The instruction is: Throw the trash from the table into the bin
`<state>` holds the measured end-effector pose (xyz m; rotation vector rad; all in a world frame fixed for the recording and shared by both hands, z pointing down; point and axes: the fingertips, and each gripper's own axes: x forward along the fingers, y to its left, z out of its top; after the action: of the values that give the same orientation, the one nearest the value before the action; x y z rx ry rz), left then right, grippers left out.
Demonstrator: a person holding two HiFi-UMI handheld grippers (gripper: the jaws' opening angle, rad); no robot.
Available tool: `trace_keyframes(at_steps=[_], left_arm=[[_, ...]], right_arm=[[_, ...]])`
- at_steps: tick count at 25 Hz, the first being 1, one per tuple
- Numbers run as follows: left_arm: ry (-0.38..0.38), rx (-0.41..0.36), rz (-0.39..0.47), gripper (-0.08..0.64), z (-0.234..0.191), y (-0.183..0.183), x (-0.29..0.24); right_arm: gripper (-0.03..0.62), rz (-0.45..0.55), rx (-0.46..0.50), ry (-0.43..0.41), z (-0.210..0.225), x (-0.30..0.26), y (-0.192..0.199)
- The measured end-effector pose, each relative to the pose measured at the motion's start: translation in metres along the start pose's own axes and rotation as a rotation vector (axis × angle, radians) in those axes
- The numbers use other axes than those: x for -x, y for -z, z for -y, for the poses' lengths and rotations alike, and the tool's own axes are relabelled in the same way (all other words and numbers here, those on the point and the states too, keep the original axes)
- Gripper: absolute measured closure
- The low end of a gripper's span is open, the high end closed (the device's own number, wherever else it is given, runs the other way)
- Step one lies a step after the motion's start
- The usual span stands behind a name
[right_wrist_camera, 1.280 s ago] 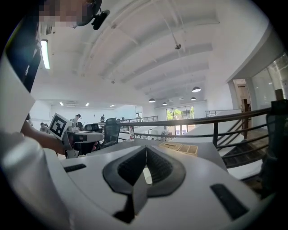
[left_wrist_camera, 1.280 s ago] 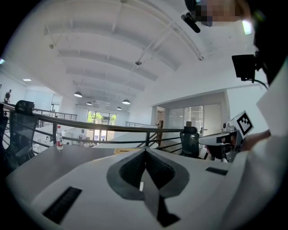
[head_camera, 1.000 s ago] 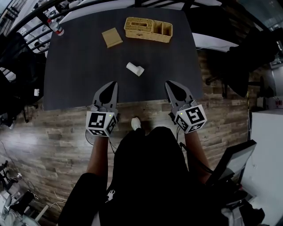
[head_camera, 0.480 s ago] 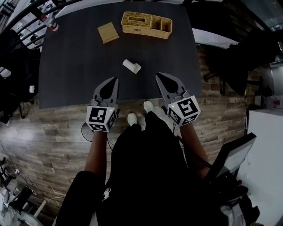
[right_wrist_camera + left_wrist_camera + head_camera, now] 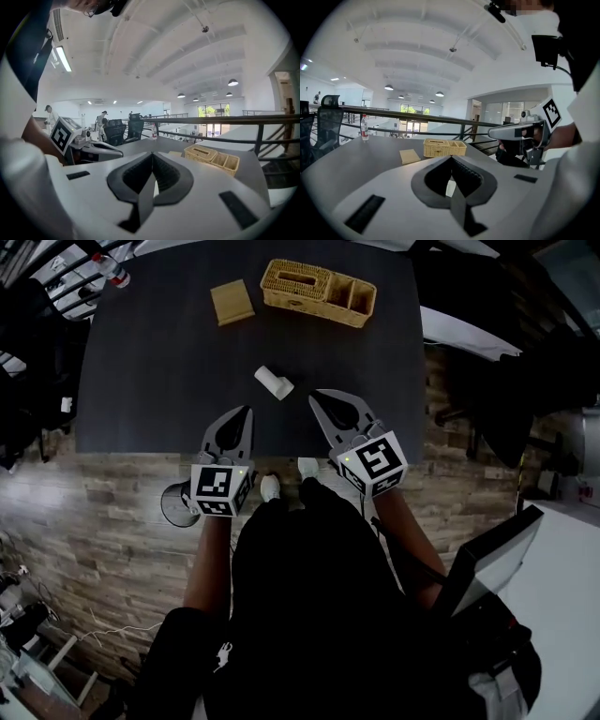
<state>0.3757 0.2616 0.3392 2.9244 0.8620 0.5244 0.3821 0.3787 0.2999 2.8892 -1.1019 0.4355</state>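
A small white piece of trash (image 5: 274, 382) lay on the near part of the dark table (image 5: 150, 381), just beyond the left gripper (image 5: 244, 416) and right gripper (image 5: 317, 397), both closed and empty; it looked light and crushable, best pinched gently across its narrow middle

No words or numbers can be read. The label of the bottle (image 5: 364, 127) at the table's (image 5: 169, 381) far-left corner is possibly printed, but too small.
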Motion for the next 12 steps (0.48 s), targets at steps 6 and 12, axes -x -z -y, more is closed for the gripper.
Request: trace_keyframes(at_steps=[6, 12], left_arm=[[-0.095, 0.046, -0.041, 0.551, 0.002, 0.024, -0.01], [-0.18, 0.088, -0.056, 0.551, -0.005, 0.039, -0.019]], right_arm=[[0.584, -0.067, 0.028, -0.094, 0.009, -0.025, 0.041], [0.583, -0.179, 0.052, -0.147, 0.02, -0.062, 0.101]])
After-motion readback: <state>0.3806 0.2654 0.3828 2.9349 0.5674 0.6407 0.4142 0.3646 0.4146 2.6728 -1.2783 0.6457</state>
